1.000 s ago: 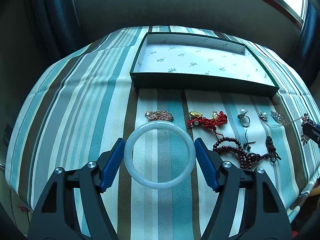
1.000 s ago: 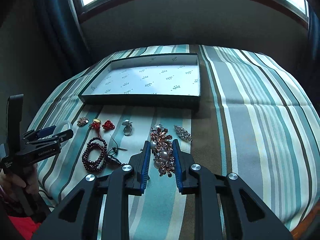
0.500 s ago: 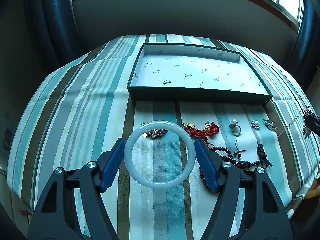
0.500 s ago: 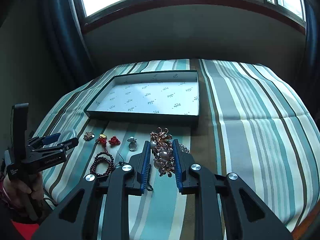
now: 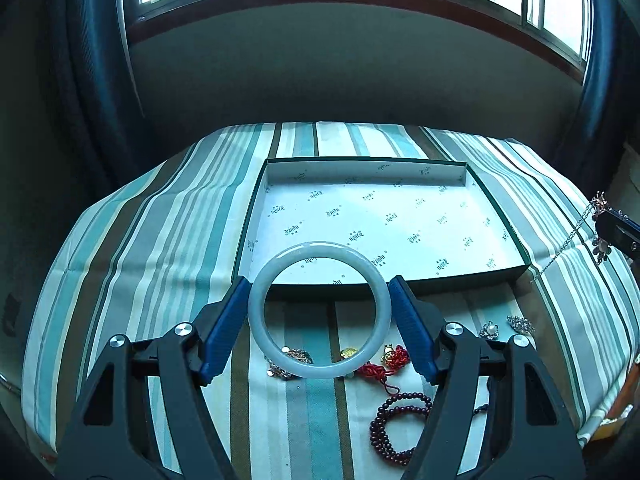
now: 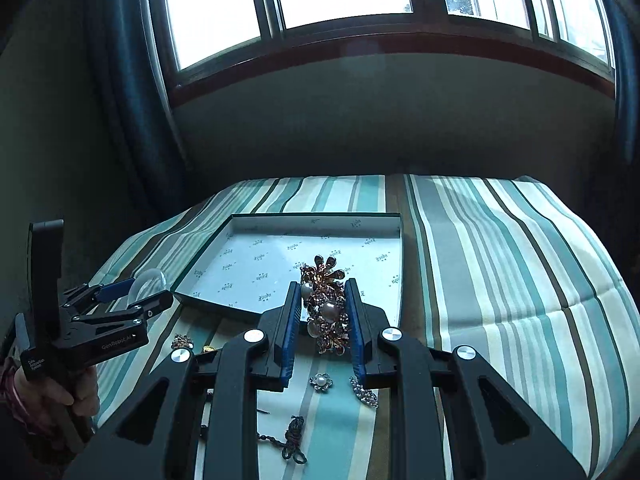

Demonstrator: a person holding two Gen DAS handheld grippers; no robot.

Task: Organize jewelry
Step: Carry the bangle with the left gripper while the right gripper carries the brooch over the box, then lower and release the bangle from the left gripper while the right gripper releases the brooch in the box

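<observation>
We had nothing in the box (image 5: 280, 184) yet. Our left hand-held gripper (image 5: 319, 310) pinched the jade bangle (image 5: 256, 312), its hole facing us, above the box's near wall; our right hand-held gripper (image 6: 323, 316) clamped the pearl brooch (image 6: 326, 308), long axis pointing away. Beads (image 5: 384, 432) and a ring (image 6: 321, 382) remained on the striped bed (image 5: 120, 260).

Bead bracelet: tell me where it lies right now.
In the left wrist view the bead bracelet lies on the striped cloth at lower right, below the red knot charm and beside the left gripper's right finger.
</observation>
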